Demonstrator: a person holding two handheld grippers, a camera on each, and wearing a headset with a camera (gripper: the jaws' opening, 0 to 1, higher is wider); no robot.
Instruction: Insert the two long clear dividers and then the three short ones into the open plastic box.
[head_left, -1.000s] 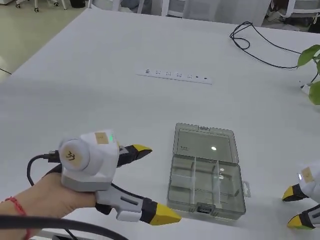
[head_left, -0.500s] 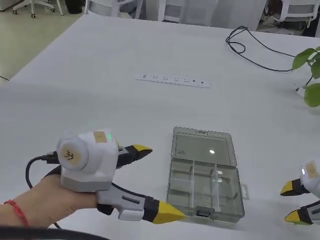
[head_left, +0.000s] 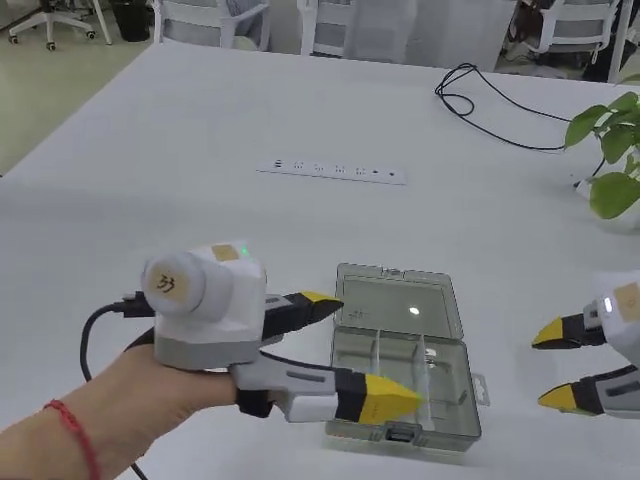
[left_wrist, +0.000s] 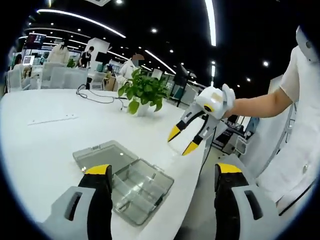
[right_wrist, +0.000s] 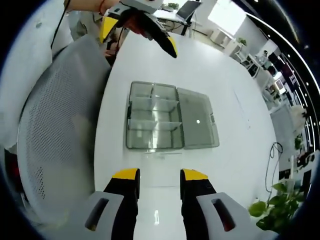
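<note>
Nothing gripped on either side
Head view: left gripper (head_left: 365, 348), fingers spread wide, lower one over the near corner of the open plastic box (head_left: 400, 300); right gripper (head_left: 550, 370) clear to its right, fingers parted. Left gripper view: I see the box just ahead of the left finger. Right gripper view: fingers narrowly apart, box well ahead, clear dividers (right_wrist: 152, 107) seated inside

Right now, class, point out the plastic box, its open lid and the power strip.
plastic box (head_left: 445, 428), head view, on its front wall right of the latch.
lid (head_left: 395, 300), head view, centre of the flat open panel.
power strip (head_left: 330, 170), head view, middle of its top face.
</note>
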